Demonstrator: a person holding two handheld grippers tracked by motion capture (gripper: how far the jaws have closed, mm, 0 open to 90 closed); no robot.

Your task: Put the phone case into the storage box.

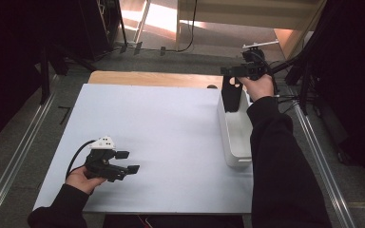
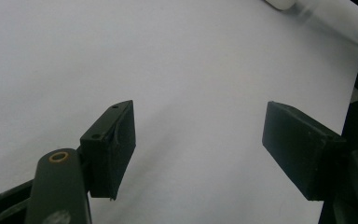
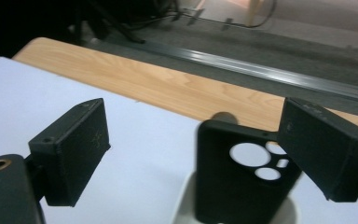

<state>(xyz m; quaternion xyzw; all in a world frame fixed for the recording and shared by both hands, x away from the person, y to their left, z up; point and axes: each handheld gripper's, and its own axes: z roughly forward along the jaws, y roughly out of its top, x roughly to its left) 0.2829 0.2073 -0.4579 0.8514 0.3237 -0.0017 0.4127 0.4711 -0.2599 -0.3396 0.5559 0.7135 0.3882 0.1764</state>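
- The phone case (image 3: 242, 175) looks like a light, thin shell, probably of somewhat flexible plastic or rubber with a matt, grippy skin; I judge it neither fragile nor slippery, though it may flex if squeezed across its hollow.
- The best hold, to my eye, is across a side wall or the upper edge near the camera cut-outs, where the rim is stiffest (the flat back would bow under the pads).
- It is black, with rounded corners and a cluster of round openings for lenses, and it stands upright, leaning in the far end of the white bin (image 1: 234, 137).
- The right gripper (image 1: 241, 72) hangs just above the case, its jaws apart with the case top showing between them in the right gripper view; one pad overlaps its upper corner, but I cannot tell that it presses.
- The bin sits on the white table sheet (image 1: 161, 137), at its right edge, with a strip of bare wooden tabletop (image 3: 168, 88) beyond.
- The left gripper (image 1: 127, 162) rests well apart at the near left, jaws wide and empty over the sheet.
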